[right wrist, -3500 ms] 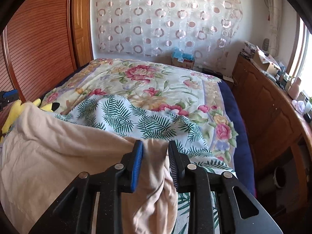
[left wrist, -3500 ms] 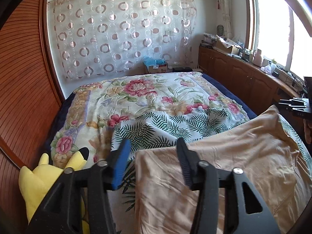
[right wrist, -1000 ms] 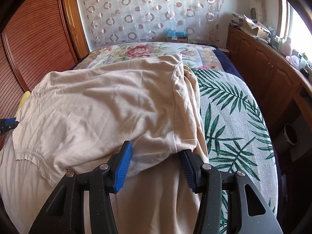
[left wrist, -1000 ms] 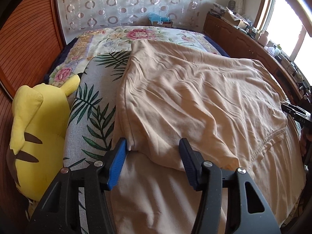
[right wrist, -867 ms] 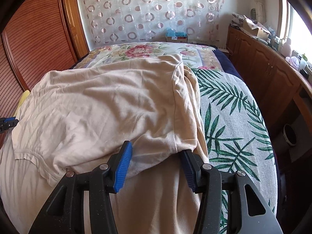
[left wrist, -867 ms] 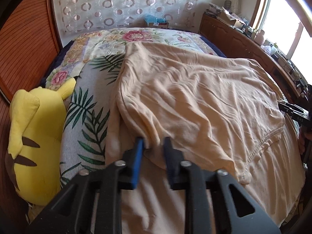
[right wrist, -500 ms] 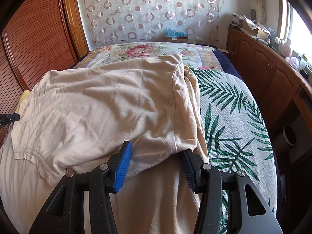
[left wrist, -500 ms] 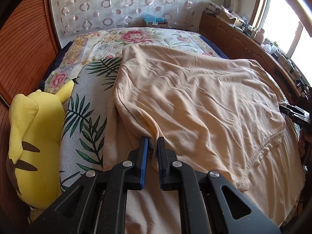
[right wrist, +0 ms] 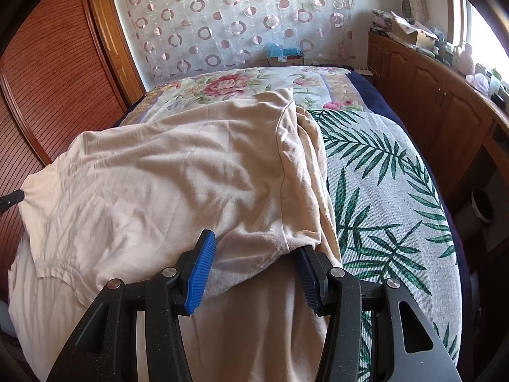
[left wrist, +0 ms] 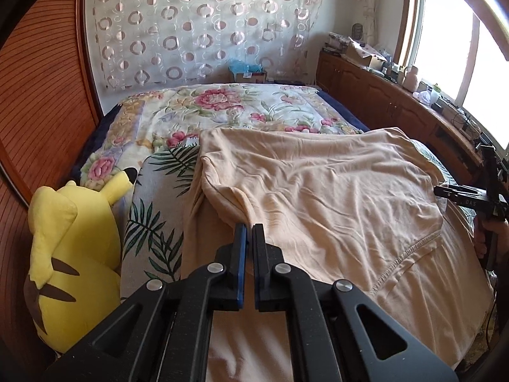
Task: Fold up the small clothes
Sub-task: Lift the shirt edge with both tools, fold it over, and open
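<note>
Left tool (left wrist: pixel 249 226): jaws clenched on a pinch of the shirt (left wrist: pixel 318 191), at the near-left corner of its folded-over layer. The cloth rises in a small peak to the tips. The jaws have just been closing, with the fabric between them.

Right tool (right wrist: pixel 254 248): jaws parted, straddling the near-right corner of the same fold. Cloth lies between the pads (right wrist: pixel 203 264); the right pad is partly covered by fabric, and neither presses on it.

The shirt, beige, lies spread on the bed (right wrist: pixel 381 191), doubled toward the near edge, over a palm-print cover (left wrist: pixel 149 222) with a floral quilt (left wrist: pixel 222 105) beyond.

A yellow plush (left wrist: pixel 70 254) sits at the bed's left edge, just beside the cover.
</note>
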Demonstrator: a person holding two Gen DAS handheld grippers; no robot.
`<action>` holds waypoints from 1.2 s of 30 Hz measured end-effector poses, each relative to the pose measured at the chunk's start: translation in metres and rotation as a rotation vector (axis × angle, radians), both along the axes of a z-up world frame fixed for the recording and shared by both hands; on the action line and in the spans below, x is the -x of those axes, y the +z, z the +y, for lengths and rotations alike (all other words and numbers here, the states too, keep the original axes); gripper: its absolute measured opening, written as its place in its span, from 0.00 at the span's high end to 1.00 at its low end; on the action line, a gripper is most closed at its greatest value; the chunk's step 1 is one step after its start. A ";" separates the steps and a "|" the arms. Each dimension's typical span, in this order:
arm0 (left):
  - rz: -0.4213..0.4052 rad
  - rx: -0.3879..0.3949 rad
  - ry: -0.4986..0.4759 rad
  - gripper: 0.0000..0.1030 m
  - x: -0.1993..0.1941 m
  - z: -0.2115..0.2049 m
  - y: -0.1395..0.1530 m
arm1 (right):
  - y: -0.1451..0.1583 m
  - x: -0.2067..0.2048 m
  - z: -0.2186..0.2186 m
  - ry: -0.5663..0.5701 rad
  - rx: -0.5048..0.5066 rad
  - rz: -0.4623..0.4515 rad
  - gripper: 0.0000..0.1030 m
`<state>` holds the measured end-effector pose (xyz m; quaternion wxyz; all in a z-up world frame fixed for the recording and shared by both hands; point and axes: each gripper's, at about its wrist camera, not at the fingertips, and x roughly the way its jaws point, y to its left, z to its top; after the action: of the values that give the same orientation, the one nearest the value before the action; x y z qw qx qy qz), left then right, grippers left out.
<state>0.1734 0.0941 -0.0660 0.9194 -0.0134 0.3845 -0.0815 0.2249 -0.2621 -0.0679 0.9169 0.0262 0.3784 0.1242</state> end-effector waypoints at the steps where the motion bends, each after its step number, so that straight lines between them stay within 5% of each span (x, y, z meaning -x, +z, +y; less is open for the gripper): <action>1: -0.002 0.001 0.001 0.96 0.000 -0.001 0.000 | 0.000 -0.002 0.000 -0.006 0.004 -0.001 0.50; 3: -0.008 0.000 0.002 0.96 0.000 -0.002 0.000 | -0.001 -0.004 0.003 -0.009 0.015 -0.006 0.56; 8: -0.056 0.005 0.013 0.96 0.007 -0.001 0.008 | 0.000 -0.004 0.002 -0.009 0.014 -0.031 0.92; 22: -0.193 0.086 -0.006 0.96 0.077 0.011 0.052 | 0.051 0.084 -0.030 0.084 -0.069 -0.249 0.94; 36: -0.203 0.125 0.008 0.96 0.172 0.027 0.060 | 0.071 0.185 -0.079 0.120 -0.038 -0.266 0.94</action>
<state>0.0014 0.1209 -0.0063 0.9514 -0.0641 0.2833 -0.1025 0.0398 -0.3416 0.0035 0.9493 0.0043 0.2520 0.1881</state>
